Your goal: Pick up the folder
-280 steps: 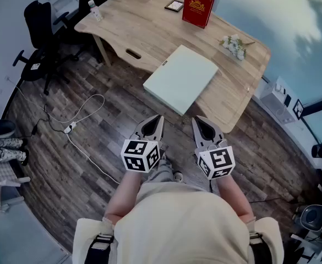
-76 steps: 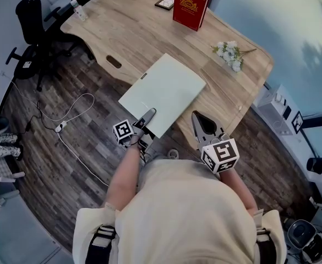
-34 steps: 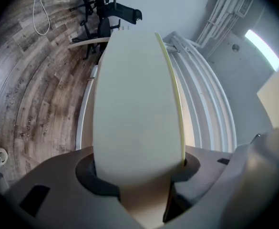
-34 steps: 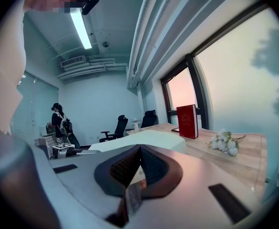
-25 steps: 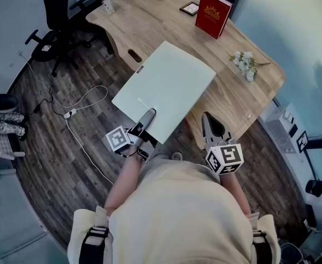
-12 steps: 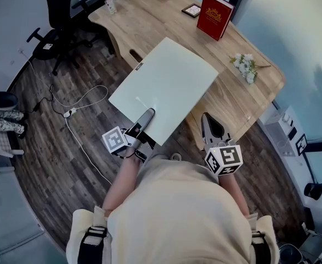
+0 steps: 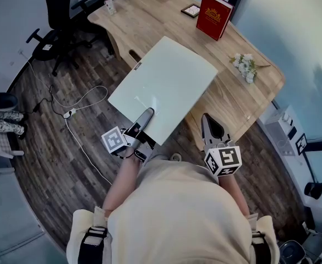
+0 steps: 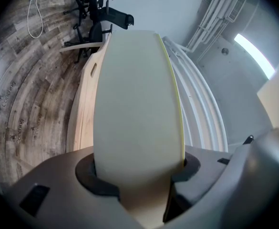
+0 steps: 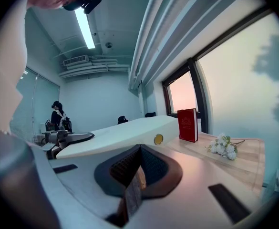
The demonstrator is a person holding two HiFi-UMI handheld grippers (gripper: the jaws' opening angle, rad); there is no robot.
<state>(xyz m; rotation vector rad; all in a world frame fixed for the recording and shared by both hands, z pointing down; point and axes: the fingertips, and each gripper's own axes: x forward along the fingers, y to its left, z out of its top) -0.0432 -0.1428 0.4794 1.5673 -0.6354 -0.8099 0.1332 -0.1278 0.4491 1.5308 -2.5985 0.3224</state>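
The pale green folder (image 7: 163, 87) hangs flat over the wooden desk's (image 7: 144, 15) near edge, held by its near corner. My left gripper (image 7: 144, 117) is shut on that corner. In the left gripper view the folder (image 8: 134, 104) runs straight out from between the dark pads of the left gripper (image 8: 137, 175). My right gripper (image 7: 209, 122) hovers to the folder's right, shut and holding nothing. The right gripper view shows the pads of the right gripper (image 9: 137, 168) meeting, with the folder (image 9: 120, 135) at its left.
A red book (image 7: 215, 16) stands at the desk's far side. White flowers (image 7: 244, 66) lie at its right end and a bottle (image 7: 110, 3) stands at its left end. A black office chair (image 7: 59, 21) and a white cable (image 7: 83, 103) are on the floor at left.
Since the earliest frame my left gripper has closed on the folder's near corner and lifted it from the desk. Over the last second it barely moved. The right gripper stayed put.
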